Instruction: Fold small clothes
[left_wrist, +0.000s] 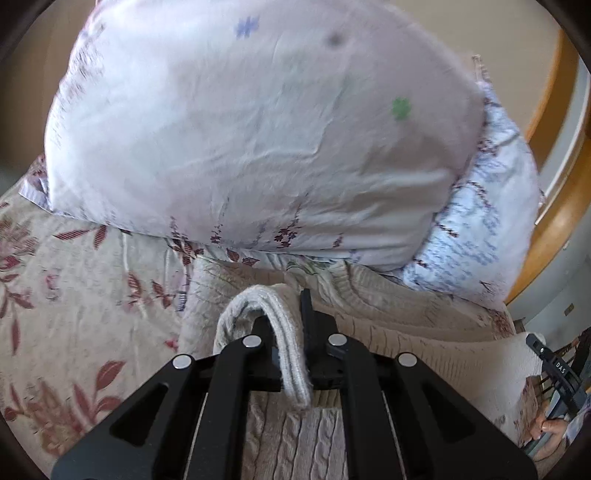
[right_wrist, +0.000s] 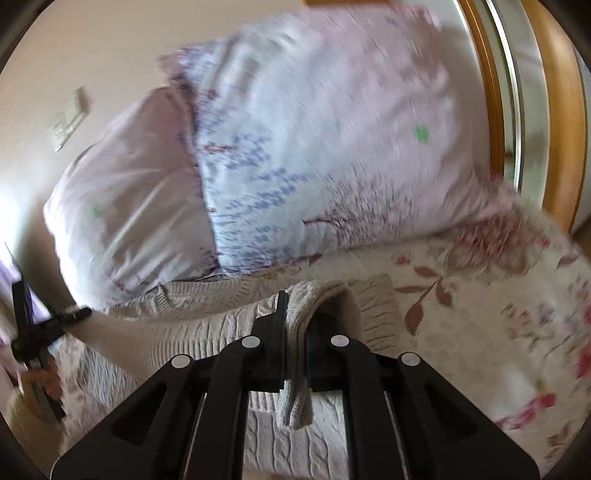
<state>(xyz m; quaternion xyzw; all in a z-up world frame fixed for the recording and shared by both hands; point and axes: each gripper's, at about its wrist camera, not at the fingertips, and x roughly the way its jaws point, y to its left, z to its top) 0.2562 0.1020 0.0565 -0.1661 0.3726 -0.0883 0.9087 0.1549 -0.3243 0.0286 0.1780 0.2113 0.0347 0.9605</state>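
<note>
Knit: a cream cable-knit sweater (left_wrist: 373, 314) lies on the bed, its ribbed edges lifted at two places by the two grippers.
Left gripper: the left gripper (left_wrist: 295, 332) is clenched on a thick ribbed edge of the sweater; a fold of that edge loops up over the left finger and hangs down between the black linkage bars.
Right gripper: the right gripper (right_wrist: 295, 325) is likewise clamped on a ribbed edge of the sweater, with the knit draped over the right finger and a tail of it hanging below the jaws.
Sweater's place: it spreads across the bedspread just in front of the pillows, its far ribbed edge close to them; the part between the grippers hangs raised above the rest.
Bedspread: a beige bedspread (left_wrist: 74, 295) printed with reddish leaves and flowers covers the bed.
Pillows: a pale pink pillow (left_wrist: 240, 129) with small flower prints leans on a light blue floral pillow (left_wrist: 480, 229) behind the sweater.
Wood: an orange-brown wooden frame (left_wrist: 554, 221) curves past the pillows at the right.
Sharpness: the right wrist view is blurred, so fine detail there cannot be told.
</note>
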